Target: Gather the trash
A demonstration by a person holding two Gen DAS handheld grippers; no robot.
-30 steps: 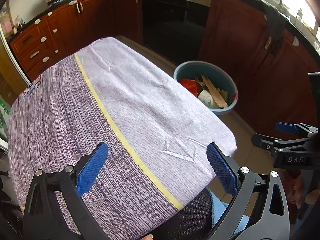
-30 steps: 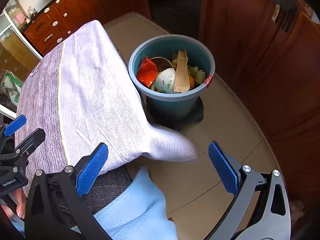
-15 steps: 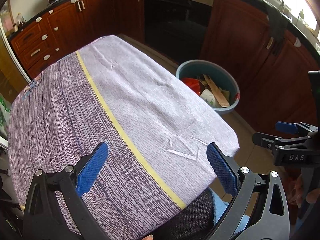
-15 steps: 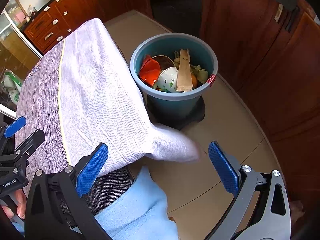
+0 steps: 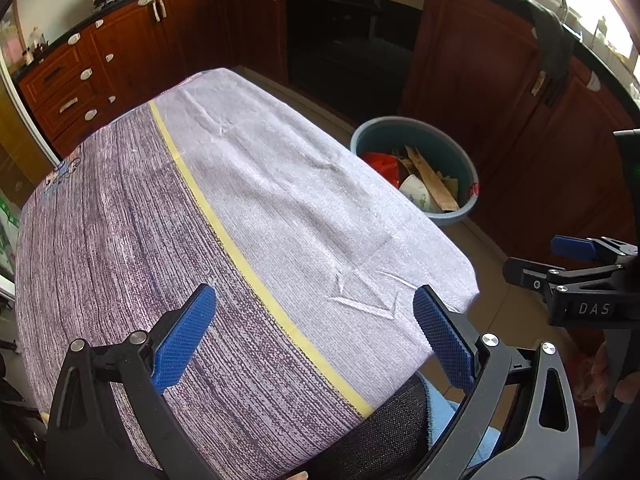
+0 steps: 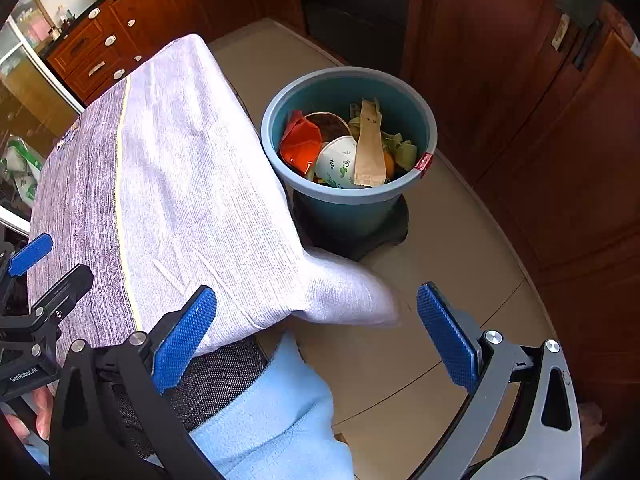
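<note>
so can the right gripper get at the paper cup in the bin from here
Probably yes: the right gripper is open, and the paper cup lies on top in the uncovered teal bin, beside the table.

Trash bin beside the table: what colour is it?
Blue-green trash bin, clearest in the right wrist view.

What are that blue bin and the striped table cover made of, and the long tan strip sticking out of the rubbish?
The bin looks like moulded plastic: smooth, matte, with a rolled rim. The table cover is woven cloth, with visible weave and creases. The tan strip seems to be brown paper or thin card, flat and torn-edged; I cannot tell which.
</note>
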